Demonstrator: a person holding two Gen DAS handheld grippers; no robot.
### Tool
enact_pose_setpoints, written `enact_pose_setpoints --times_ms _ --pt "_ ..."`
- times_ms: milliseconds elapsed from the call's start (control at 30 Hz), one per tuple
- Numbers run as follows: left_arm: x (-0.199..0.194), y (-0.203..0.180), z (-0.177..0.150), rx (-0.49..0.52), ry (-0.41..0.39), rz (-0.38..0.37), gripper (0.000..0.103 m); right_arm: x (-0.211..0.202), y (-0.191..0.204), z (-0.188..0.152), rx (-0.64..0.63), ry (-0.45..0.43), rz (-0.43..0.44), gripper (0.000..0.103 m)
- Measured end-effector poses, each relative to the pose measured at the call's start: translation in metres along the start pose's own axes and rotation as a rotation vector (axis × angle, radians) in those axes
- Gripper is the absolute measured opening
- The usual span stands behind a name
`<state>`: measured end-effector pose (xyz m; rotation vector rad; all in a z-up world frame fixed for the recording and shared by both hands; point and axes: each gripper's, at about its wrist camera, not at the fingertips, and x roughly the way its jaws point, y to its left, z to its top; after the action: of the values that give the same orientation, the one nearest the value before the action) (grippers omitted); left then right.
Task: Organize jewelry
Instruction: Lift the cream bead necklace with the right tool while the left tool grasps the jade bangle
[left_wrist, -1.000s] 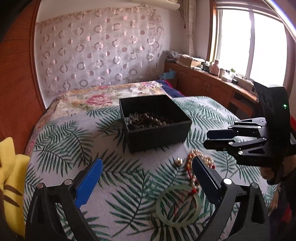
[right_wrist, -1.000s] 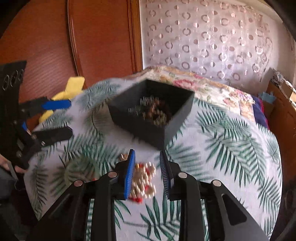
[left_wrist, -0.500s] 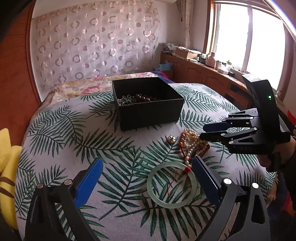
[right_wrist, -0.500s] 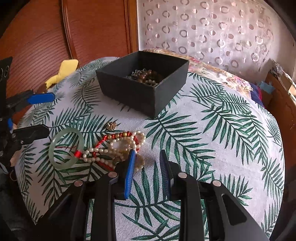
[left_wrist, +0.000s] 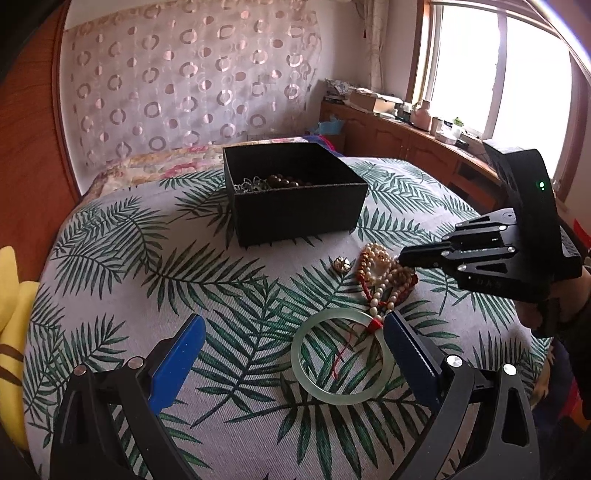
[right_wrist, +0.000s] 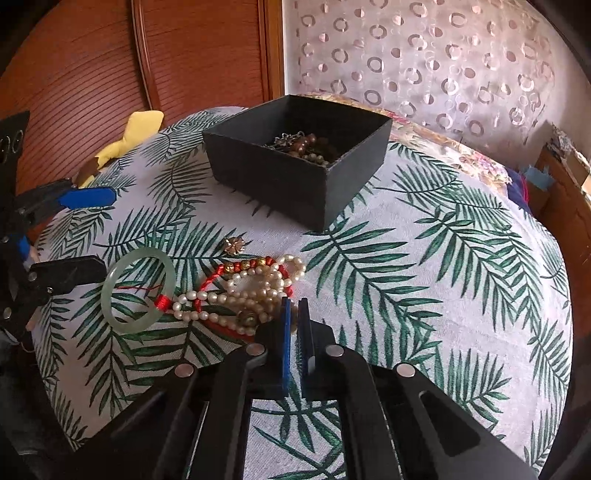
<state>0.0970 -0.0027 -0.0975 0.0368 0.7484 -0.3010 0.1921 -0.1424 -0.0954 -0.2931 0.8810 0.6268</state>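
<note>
Jewelry heaped near the worktop's right side, leaf cloth bare towards the left edge

The right gripper has its fingers together at the pearl strands; the left gripper stands wide apart over the jade bangle. The black box sits well behind.
</note>
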Motion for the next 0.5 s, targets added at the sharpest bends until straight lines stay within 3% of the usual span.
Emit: enact_pose_setpoints --times_ms 500 --pt "0.010 -0.015 -0.005 0.034 0.071 -0.038 0.093 -0.073 -0.017 0.019 0.041 -0.217 -0.055 0.004"
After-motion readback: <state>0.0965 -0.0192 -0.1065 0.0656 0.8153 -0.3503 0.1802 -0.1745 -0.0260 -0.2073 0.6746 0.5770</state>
